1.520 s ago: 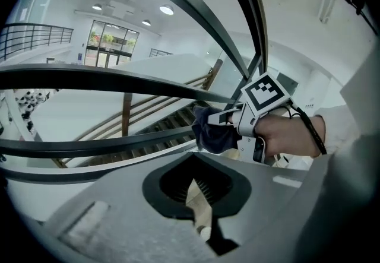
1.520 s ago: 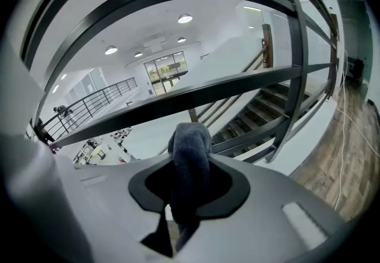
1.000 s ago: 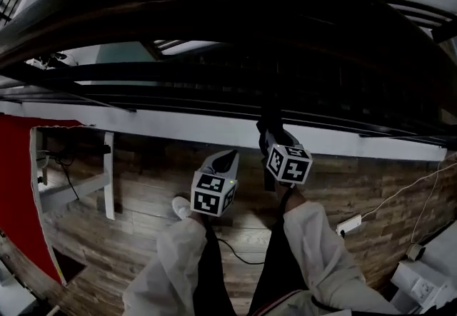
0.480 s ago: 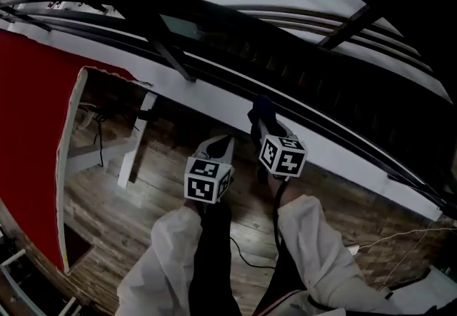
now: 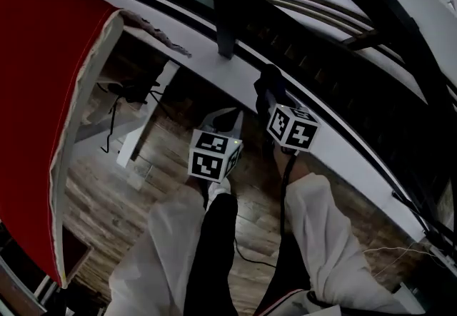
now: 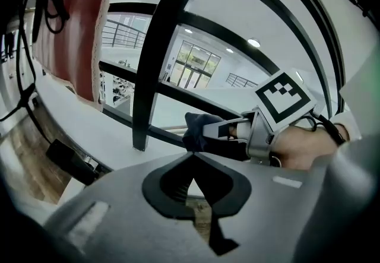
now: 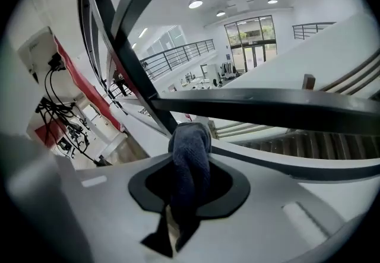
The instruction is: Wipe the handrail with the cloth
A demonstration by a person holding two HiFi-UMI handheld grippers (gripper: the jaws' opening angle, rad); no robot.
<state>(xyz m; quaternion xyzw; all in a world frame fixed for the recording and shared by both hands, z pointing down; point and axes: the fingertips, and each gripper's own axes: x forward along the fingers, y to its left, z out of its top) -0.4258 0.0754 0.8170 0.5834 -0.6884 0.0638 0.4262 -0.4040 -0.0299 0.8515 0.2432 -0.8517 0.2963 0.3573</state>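
Panel, red with pale rim, at far left of head view, standing over wooden floor. Next to it, white ledge running slantwise down to the right, with black post of railing rising from it. Below post, left gripper at end of white sleeve, pointing up toward ledge. In left gripper view: jaws pressed together tip to tip, nothing between them. Just to the right and a little higher, right gripper, close to edge of ledge. Clamped on dark blue cloth (bunched, one end pushing out past the jaw tips, other end hanging back toward camera). In right gripper view, top of cloth close under dark bar of railing, near the place where post meets it; not possible to say whether touching. Farther right in head view, more dark bars curving away toward the corner.
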